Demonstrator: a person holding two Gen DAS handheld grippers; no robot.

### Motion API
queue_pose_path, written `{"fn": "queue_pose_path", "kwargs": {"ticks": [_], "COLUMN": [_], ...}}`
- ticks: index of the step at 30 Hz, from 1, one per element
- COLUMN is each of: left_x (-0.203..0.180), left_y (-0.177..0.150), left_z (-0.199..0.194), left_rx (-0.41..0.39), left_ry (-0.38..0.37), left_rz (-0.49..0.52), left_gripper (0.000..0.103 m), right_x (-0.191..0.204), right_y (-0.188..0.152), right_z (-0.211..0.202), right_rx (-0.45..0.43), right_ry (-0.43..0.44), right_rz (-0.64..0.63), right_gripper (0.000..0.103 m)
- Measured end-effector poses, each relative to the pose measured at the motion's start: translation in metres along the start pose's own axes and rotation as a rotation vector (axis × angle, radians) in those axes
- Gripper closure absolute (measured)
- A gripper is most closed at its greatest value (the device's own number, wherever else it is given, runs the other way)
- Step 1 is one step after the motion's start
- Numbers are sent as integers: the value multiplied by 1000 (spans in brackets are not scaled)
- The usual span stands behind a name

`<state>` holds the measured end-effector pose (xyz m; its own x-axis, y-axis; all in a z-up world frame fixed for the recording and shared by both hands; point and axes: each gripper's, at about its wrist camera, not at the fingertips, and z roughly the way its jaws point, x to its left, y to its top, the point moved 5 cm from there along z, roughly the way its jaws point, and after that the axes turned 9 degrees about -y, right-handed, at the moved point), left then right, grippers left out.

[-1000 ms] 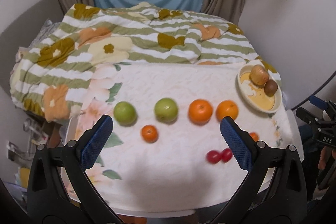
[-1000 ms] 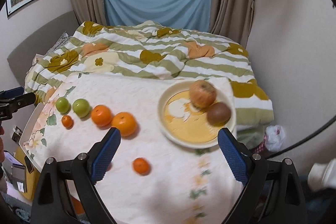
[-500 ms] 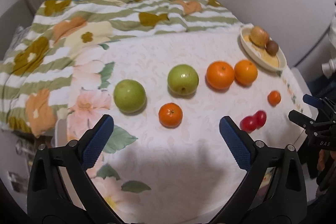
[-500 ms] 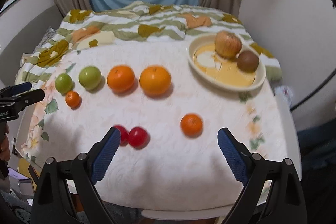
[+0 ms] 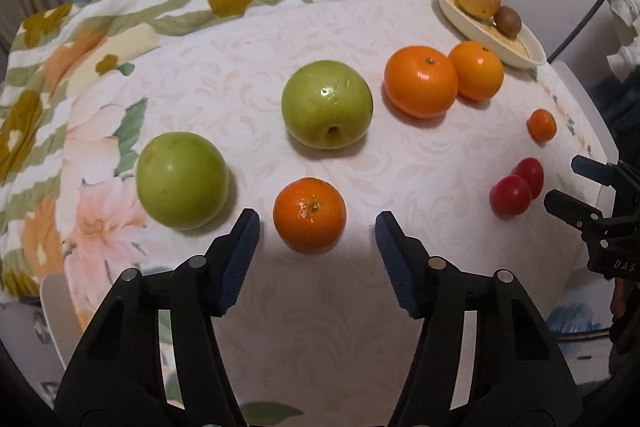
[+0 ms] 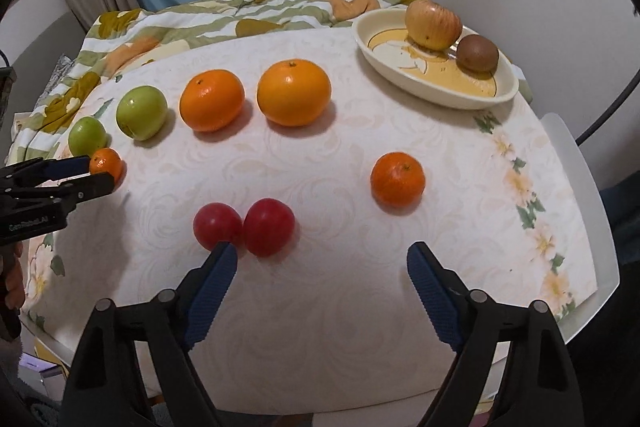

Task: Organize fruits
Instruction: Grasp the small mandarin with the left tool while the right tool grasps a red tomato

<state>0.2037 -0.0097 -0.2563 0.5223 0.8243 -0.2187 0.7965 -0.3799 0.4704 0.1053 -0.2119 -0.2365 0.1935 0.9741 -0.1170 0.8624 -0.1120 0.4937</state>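
A small mandarin (image 5: 310, 215) lies on the white tablecloth just ahead of my left gripper (image 5: 316, 227), whose jaws are closing with a gap on both sides of the fruit. The right wrist view shows the same left gripper (image 6: 82, 174) straddling that mandarin (image 6: 106, 165). Two red plums (image 6: 218, 225) (image 6: 269, 227) lie side by side in front of my right gripper (image 6: 322, 251). Its jaws are closing too; its left fingertip (image 6: 224, 259) sits just below the gap between the plums and presses on nothing. That right gripper (image 5: 562, 179) also shows beside the plums (image 5: 512, 194).
Two green apples (image 5: 182, 179) (image 5: 327, 103) and two large oranges (image 5: 420, 81) (image 5: 478, 69) form a row behind. Another small mandarin (image 6: 397, 179) lies to the right. A cream plate (image 6: 384, 59) holds an apple (image 6: 432, 23) and a kiwi (image 6: 477, 53). A striped quilt (image 6: 280, 7) lies beyond the table.
Both grippers have come down toward the table and their jaws have narrowed. The left one now flanks the small mandarin; the right one has closed in on the red plums.
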Motion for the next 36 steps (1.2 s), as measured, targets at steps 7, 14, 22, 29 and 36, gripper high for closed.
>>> {"fn": "queue_pose_path", "kwargs": {"ticks": [7,14,22,29,36], "left_x": [3,4,8,9,8], "left_y": [1,-1,-8,-12,-15], "left_z": [10,8,1,-3,-7], "left_rx": [17,22,23,15,4], "left_ry": [6,-3,4,11,22], "left_rz": [17,10,-9,-12,-17], "left_gripper": [58,59,59,59,59], "right_x": [4,12,21,28,29], "right_y": [-2,0,3,7,8], "right_z": [4,7,14,19,20], "right_rx": [9,14,12,-3,-17], "right_ry": [-15,3,20,39,56], "right_rz": [-8,-27,-59,-87,-98], "right_gripper": [31,39,50,57,74]}}
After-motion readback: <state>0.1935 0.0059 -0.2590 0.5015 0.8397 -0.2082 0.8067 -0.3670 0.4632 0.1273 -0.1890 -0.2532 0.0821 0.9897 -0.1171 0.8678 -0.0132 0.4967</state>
